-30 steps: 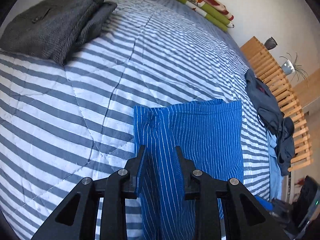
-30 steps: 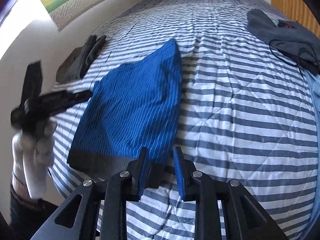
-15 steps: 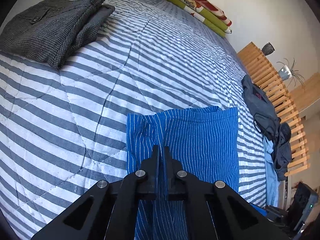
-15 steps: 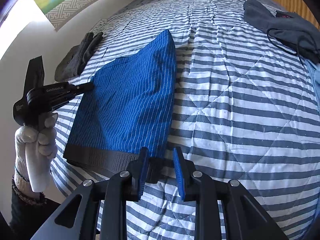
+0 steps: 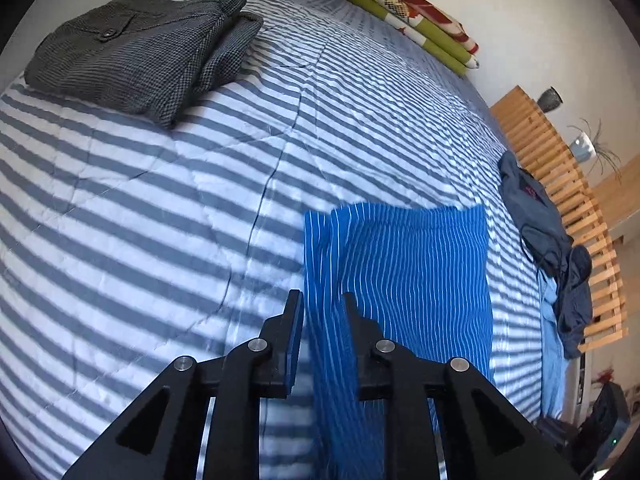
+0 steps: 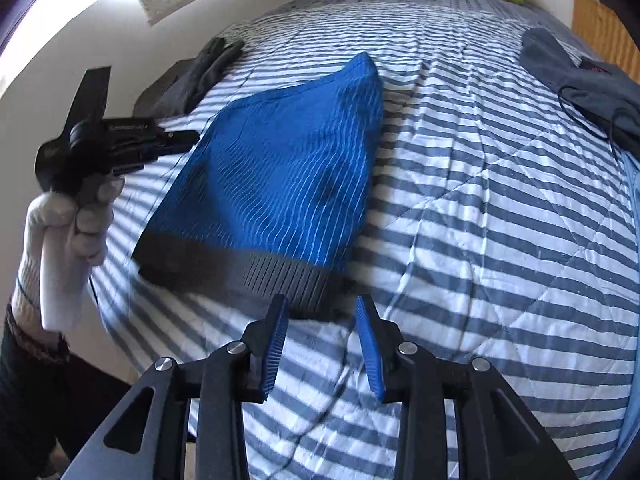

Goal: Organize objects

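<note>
Left claw (image 5: 322, 300) is opening, blue striped shorts (image 5: 404, 276) lying loose between its jaws on the striped bedspread (image 5: 160, 216). Right claw (image 6: 322, 306) is opening too, nothing inside, shorts' grey waistband (image 6: 256, 270) just ahead.

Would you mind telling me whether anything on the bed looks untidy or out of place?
Yes: the dark blue-grey garment lies crumpled at the bed's edge by the wooden slats, cord trailing, while the grey trousers sit folded and the blue striped shorts lie flat.

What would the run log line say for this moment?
left gripper: opening, blue shorts between | right gripper: opening, empty | bed
</note>
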`<state>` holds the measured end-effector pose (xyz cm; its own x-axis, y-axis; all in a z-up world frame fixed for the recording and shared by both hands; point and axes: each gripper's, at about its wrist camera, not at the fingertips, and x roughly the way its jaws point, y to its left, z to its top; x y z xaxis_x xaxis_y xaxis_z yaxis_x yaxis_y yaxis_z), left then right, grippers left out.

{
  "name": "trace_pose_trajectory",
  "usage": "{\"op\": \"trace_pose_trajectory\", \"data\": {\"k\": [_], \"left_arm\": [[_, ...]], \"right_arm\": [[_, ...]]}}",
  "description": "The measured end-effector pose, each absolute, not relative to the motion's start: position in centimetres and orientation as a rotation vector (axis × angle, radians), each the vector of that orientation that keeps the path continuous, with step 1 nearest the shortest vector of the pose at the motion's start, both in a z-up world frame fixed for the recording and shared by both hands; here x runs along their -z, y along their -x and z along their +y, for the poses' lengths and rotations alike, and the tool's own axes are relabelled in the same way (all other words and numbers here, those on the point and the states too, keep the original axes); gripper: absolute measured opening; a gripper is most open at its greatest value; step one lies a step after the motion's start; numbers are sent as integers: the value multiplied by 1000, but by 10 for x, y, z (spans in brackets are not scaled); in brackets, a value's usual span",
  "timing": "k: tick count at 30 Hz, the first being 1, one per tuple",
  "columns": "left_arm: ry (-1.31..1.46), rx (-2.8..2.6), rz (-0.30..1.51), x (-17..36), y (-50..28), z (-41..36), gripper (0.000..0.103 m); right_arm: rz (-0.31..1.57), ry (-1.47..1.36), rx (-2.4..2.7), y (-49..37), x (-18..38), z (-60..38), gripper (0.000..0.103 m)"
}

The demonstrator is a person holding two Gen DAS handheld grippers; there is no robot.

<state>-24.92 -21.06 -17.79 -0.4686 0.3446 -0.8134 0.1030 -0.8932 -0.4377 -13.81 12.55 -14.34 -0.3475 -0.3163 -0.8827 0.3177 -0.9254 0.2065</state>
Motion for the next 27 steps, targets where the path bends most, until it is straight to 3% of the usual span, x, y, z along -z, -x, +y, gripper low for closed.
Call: {"op": "trace_pose_trajectory", "data": {"k": [6, 9, 12, 19, 27], "left_arm": [[1522, -2353, -635, 177, 188, -203, 20], [1521, -2332, -560, 179, 175, -189, 18], [1528, -2326, -508, 179, 170, -179, 1], [1413, -2359, -582, 151, 168, -184, 1], [1431, -2317, -628, 154, 176, -181, 1]], "right_arm": [[162, -1492, 2301, 136, 158, 105, 34], [127, -1505, 2306, 141, 161, 105, 34], [49, -1515, 2306, 144, 158, 111, 34], [-100, -1493, 2307, 148, 142, 123, 34], [135, -1465, 2307, 133, 150, 95, 34]]}}
